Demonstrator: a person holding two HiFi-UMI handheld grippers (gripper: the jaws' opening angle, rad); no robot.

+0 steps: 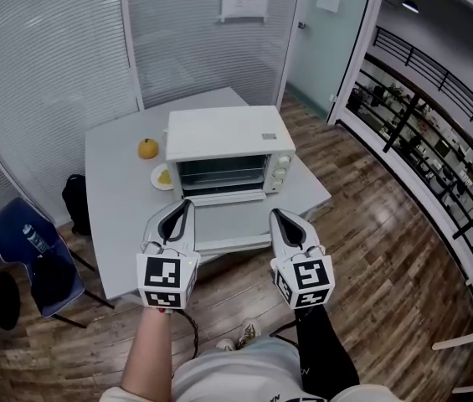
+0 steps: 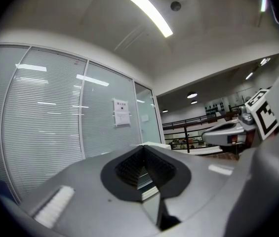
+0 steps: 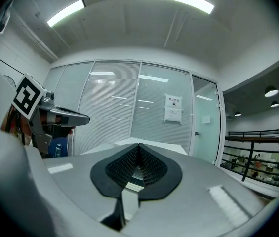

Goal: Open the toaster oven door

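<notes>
1. The toaster oven (image 1: 228, 136) sat on the grey bench (image 1: 119, 216), near the middle, with its front facing the person.
2. Its door (image 1: 232, 224) lay flat, folded down toward the near edge of the bench. The dark inside with its wire rack (image 1: 219, 174) could be seen, so I think the opening step was already done.
3. The left hand-held gripper (image 1: 186, 208) was just off the near left corner of the door. Its jaws were closed to a point, with nothing between them. I could not tell if it touched the door.
4. The right hand-held gripper (image 1: 278, 218) was by the near right corner of the door. Its jaws were closed to a point too, and it held nothing.
5. Both gripper views looked up and over the oven toward the glass wall and ceiling lights. They showed the jaw pads pressed together and empty.
6. A small orange fruit (image 1: 148, 148) sat on the bench to the left of the oven. A little plate (image 1: 163, 177) with something yellow on it sat just beside the oven's left side.
7. The knobs (image 1: 282, 170) were on the right side of the oven front, well apart from both hand-held grippers.
8. I think the next move would only call for lifting both hand-held grippers back and away without bumping the door. If the door needed to go lower, a soft push down on its near edge would do it.
</notes>
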